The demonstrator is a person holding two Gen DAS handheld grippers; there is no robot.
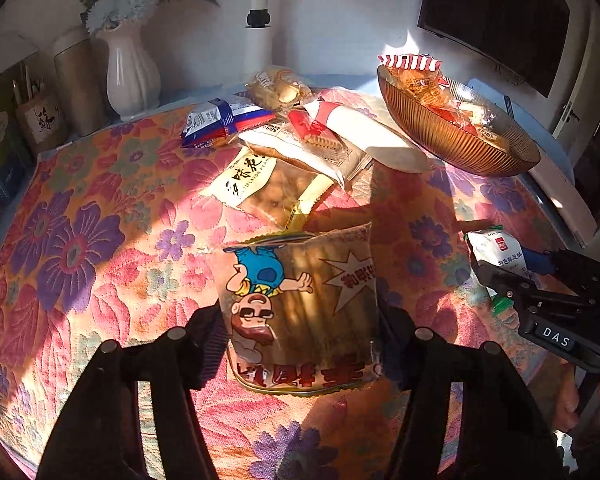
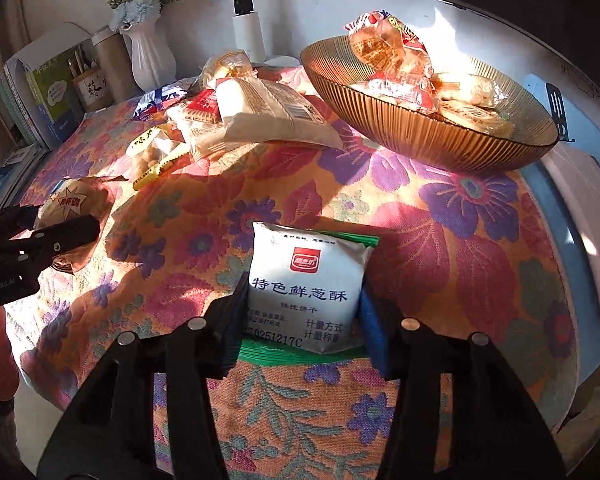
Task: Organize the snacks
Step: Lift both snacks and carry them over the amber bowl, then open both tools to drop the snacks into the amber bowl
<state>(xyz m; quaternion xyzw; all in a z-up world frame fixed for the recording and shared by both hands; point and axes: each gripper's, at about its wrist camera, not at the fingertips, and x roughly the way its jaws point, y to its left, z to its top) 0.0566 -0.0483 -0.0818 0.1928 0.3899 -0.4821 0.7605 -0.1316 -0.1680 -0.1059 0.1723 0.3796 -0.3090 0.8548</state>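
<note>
The left gripper [image 1: 300,344] clamps a cartoon packet [image 1: 300,308]; the right gripper [image 2: 304,320] clamps a white packet [image 2: 306,284], both seemingly over the table's [image 2: 440,240] near edge; bowl [image 2: 420,136] at far right.

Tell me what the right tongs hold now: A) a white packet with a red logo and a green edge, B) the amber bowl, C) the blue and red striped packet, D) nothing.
A: in the right wrist view the right tongs press from both sides on the white packet with its red logo and green edge, while the amber bowl sits apart at the back of the table.
</note>
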